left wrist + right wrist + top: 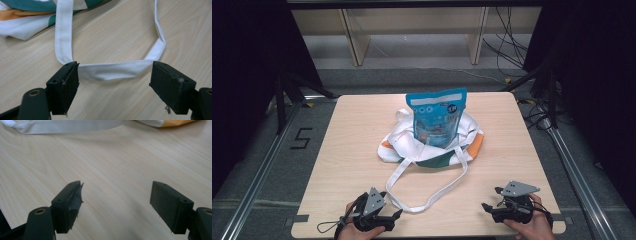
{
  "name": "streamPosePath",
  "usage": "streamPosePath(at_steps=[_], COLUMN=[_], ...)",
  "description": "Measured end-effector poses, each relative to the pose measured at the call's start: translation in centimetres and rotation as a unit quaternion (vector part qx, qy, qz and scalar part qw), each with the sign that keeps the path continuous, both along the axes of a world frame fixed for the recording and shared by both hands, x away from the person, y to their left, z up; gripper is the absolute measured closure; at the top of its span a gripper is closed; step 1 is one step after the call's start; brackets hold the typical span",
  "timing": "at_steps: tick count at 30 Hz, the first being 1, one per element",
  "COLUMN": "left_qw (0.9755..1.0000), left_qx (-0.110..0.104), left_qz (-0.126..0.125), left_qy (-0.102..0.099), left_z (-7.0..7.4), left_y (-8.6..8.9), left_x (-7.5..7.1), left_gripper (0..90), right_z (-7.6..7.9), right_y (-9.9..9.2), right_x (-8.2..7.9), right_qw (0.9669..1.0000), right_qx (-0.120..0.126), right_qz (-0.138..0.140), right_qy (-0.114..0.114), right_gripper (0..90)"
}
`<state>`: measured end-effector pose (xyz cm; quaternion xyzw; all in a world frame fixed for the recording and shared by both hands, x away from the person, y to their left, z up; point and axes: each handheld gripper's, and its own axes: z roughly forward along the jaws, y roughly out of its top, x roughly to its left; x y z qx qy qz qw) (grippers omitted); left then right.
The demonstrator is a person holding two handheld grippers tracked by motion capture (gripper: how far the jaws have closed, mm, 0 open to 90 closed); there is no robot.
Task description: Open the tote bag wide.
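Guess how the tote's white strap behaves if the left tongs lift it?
Likely floppy: the white strap lies flat and folded on the table, between the open left tongs. It probably tugs the tote bag late; the upright blue pouch might tip.

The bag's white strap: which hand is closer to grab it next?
Probably the left. The left gripper has its open jaws on either side of the white strap of the tote bag. The right gripper is open over bare table.

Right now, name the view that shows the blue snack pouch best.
The high view: the blue snack pouch stands upright in the white tote bag, its whole front facing the camera. The two gripper views catch strap, bag cloth and table, not the pouch.
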<state>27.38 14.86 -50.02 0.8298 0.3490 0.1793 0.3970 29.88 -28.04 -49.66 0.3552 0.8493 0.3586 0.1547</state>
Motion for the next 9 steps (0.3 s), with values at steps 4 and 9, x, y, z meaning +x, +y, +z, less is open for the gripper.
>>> streamPosePath(at_steps=[4, 9], left_qw=[0.9998, 1.0000], left_qx=[0.014, 0.006], left_qz=[-0.010, 0.001], left_qy=[-0.005, -0.001], left_z=[0.10, 0.06], left_y=[0.26, 0.24], left_x=[0.18, 0.21], left_gripper=[22.2, 22.2], right_z=[-0.01, 0.04], right_y=[-0.03, 0.03], right_x=[0.07, 0.01], right_qw=[1.0000, 0.9999], right_qx=[0.000, 0.006], right_qz=[0.003, -0.004], right_qy=[-0.004, 0.009], right_gripper=[26.5, 26.5])
